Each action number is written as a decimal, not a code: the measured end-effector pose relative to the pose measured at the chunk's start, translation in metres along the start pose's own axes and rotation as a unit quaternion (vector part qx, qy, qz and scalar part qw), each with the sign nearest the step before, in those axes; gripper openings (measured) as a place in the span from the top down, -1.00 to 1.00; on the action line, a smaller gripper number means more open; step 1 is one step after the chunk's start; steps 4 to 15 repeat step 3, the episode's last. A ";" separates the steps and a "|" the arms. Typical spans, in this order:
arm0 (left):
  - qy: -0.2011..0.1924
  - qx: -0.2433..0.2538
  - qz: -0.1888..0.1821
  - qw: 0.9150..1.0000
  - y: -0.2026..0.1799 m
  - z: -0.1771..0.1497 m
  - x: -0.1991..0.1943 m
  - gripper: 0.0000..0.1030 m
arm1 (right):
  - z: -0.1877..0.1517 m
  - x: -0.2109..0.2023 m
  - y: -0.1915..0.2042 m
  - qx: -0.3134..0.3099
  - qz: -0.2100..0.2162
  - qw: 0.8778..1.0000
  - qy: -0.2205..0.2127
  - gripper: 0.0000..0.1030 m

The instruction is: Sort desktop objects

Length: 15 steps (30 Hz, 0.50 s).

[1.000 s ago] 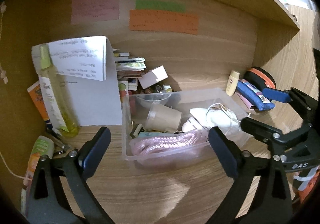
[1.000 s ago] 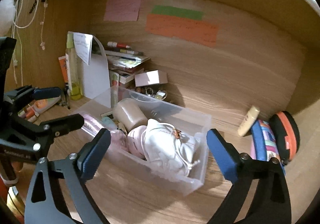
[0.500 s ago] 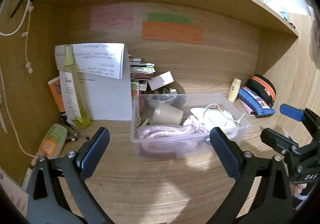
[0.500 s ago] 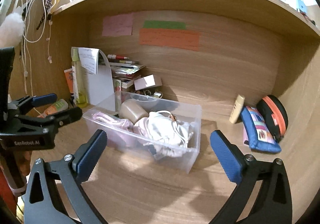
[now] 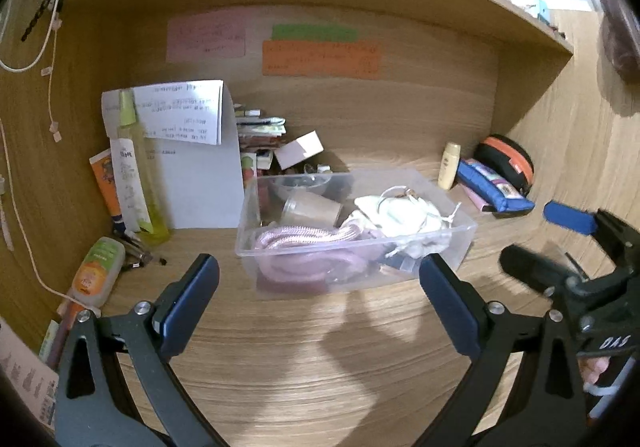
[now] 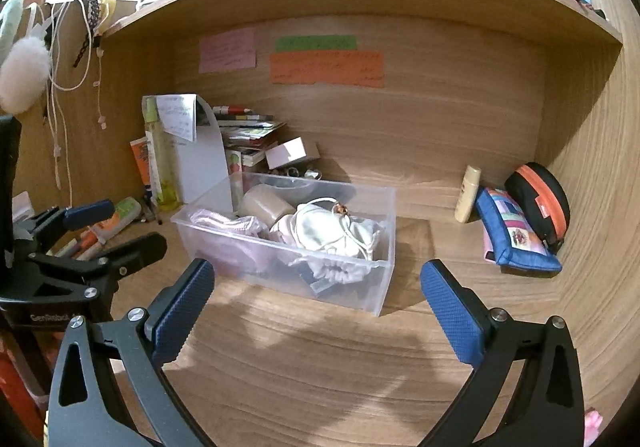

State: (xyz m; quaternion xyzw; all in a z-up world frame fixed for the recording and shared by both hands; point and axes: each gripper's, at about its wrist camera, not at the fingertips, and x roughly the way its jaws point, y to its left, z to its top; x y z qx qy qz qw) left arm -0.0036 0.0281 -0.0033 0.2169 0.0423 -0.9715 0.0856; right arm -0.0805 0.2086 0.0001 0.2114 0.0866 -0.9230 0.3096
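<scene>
1 clear bin (image 6: 384, 247) holds cup (image 6: 266, 203), white pouch (image 6: 332, 233), pink rope (image 5: 304, 237).

A wooden desk alcove seen past the right gripper (image 6: 316, 299), whose blue-padded jaws stand wide apart with nothing between them. Just beyond them a clear plastic storage box (image 6: 382, 247) sits on the wooden desktop (image 6: 320, 367), holding a white drawstring pouch (image 6: 332, 231), a pink cord (image 6: 224, 221) and a beige cup (image 6: 264, 203) lying on its side. Far right, a blue patchwork pencil case (image 6: 516, 239) leans by a black and orange round zip case (image 6: 538, 199). The left gripper (image 6: 116, 223) shows at the left edge.
</scene>
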 end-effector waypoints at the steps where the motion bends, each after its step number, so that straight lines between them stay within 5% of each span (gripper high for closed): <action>1: -0.002 -0.001 -0.002 1.000 0.000 0.001 -0.001 -0.97 | -0.001 0.000 0.001 -0.001 0.000 1.000 0.001 -0.99; 15: -0.003 0.000 -0.009 1.000 -0.001 0.002 -0.003 -0.97 | -0.003 0.000 0.002 -0.001 0.002 1.000 0.003 -0.99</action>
